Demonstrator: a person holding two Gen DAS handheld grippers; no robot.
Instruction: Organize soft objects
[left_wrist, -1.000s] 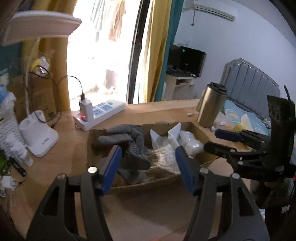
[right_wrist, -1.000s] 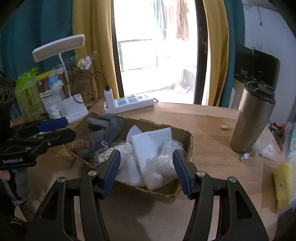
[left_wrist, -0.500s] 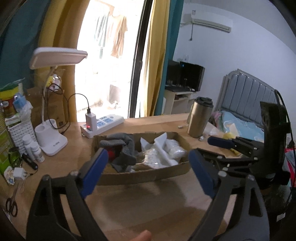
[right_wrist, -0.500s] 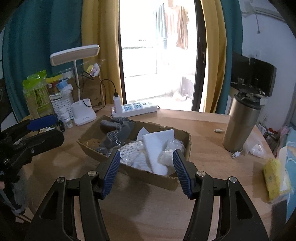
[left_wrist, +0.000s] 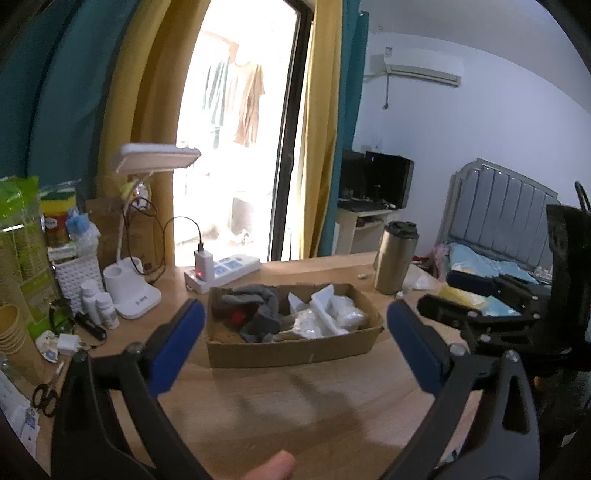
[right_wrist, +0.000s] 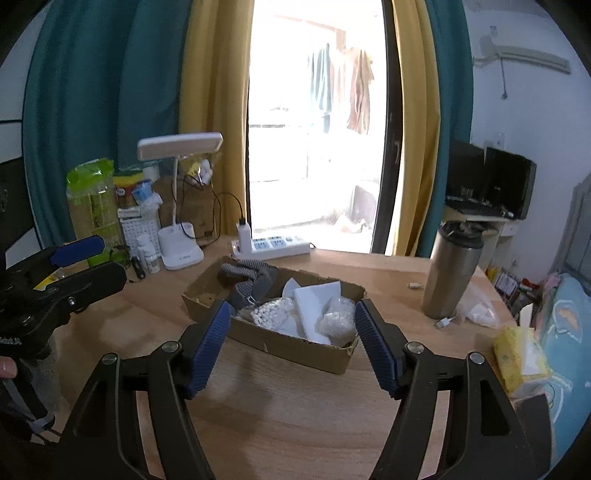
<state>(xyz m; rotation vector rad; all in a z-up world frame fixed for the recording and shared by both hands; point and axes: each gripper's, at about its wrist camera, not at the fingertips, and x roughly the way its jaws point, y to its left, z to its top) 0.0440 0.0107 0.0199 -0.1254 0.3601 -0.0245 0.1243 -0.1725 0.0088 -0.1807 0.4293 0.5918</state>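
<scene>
A shallow cardboard box (left_wrist: 291, 352) (right_wrist: 291, 343) sits on the wooden table. It holds a grey glove (left_wrist: 258, 310) (right_wrist: 247, 280), a white foam sheet (left_wrist: 323, 308) (right_wrist: 314, 302), a bag of white beads (right_wrist: 271, 314) and bubble wrap (right_wrist: 338, 319). My left gripper (left_wrist: 295, 343) is open and empty, held back from the box's near side. My right gripper (right_wrist: 291, 343) is open and empty, also back from the box. Each gripper shows in the other's view, the right one (left_wrist: 491, 299) and the left one (right_wrist: 70, 266).
A steel tumbler (left_wrist: 395, 258) (right_wrist: 454, 273) stands right of the box. A power strip (left_wrist: 221, 271) (right_wrist: 273, 245), a white desk lamp (left_wrist: 133, 295) (right_wrist: 181, 251), small bottles (left_wrist: 99, 304) and scissors (left_wrist: 44, 397) lie at the left. A yellow tissue pack (right_wrist: 521, 354) lies at the right edge.
Both grippers have pulled back and up from the box, which now looks smaller and farther. The left jaws have opened wider. The box's contents have not moved.
</scene>
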